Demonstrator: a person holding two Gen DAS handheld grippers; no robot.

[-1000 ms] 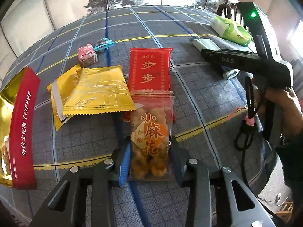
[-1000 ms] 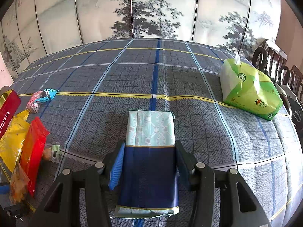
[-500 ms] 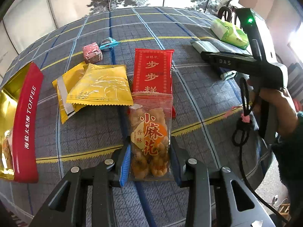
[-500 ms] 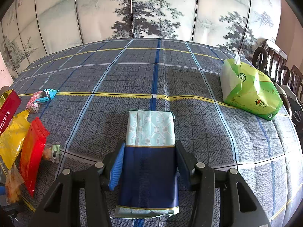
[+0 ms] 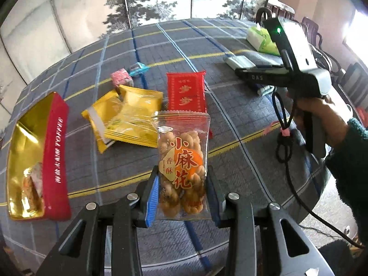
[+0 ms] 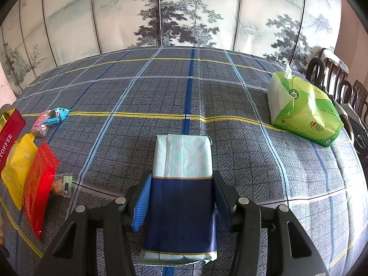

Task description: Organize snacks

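At the bottom centre of the left wrist view, the left gripper (image 5: pixel 181 197) is clamped narrowly on a clear bag of fried dough twists (image 5: pixel 182 168), held clear above the checked tablecloth (image 5: pixel 230 105). Behind it lie a red packet (image 5: pixel 185 92) and yellow packets (image 5: pixel 135 117). Low in the right wrist view, the right gripper (image 6: pixel 180 203) grips a blue-and-white packet (image 6: pixel 182 184), jaws part-way apart.

You have two yellow packets (image 5: pixel 128 117), one red packet (image 5: pixel 185 92), one clear bag of fried twists (image 5: pixel 182 172), one gold-and-red toffee box (image 5: pixel 39 158), two small wrapped candies (image 5: pixel 128 76), one blue tissue pack (image 6: pixel 181 195), one green tissue pack (image 6: pixel 303 110).
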